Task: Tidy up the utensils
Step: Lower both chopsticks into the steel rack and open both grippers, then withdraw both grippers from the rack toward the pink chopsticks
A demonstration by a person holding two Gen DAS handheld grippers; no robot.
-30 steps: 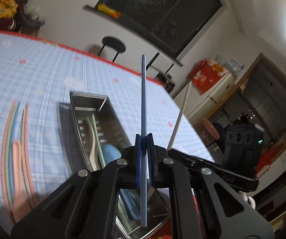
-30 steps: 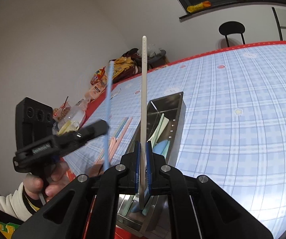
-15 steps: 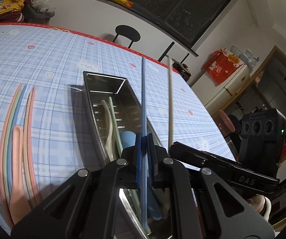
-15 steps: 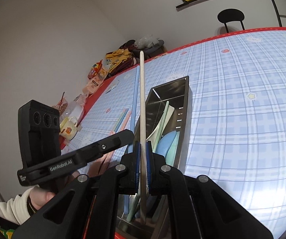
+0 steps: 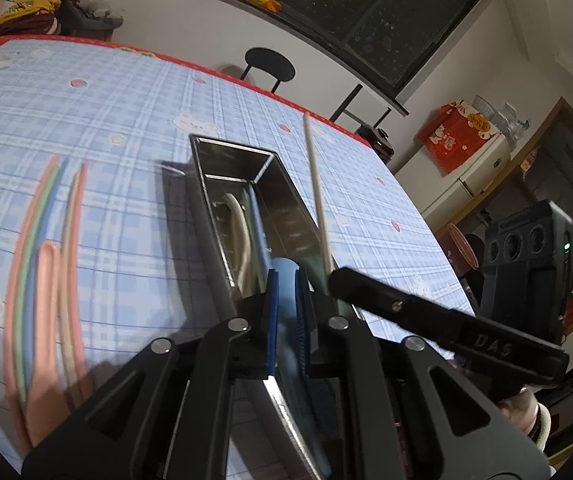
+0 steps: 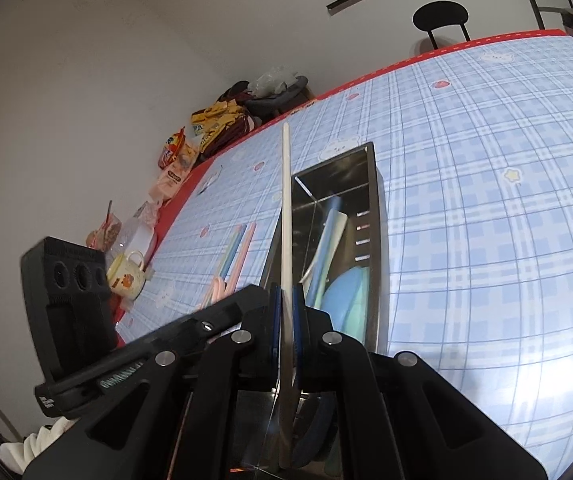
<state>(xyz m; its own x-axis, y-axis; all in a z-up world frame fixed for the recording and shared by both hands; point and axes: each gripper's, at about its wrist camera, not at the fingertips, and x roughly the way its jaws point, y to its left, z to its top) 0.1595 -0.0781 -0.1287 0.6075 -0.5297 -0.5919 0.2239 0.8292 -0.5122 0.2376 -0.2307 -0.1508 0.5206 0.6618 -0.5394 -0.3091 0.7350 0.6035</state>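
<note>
Utensils [image 5: 242, 236] lie partly in the steel tray [image 5: 274, 184] and partly loose on the counter [image 5: 126, 100], which wears a blue plaid cloth. We see the tray standing lengthwise ahead of both tongs. It holds a cream handle [image 5: 238, 216], a blue spoon [image 6: 346, 300] and a blue chopstick [image 6: 326, 236]. Left of the tray and apart from it, pink, green and blue sticks [image 5: 30, 240] and a pink spoon [image 5: 48, 280] lie side by side. Our right tongs [image 6: 284, 300] are clenched on a cream chopstick [image 6: 285, 208], which rises over the tray's left wall. Our left tongs [image 5: 286, 284] stand parted a crack over the tray's near end, gripping nothing.
</note>
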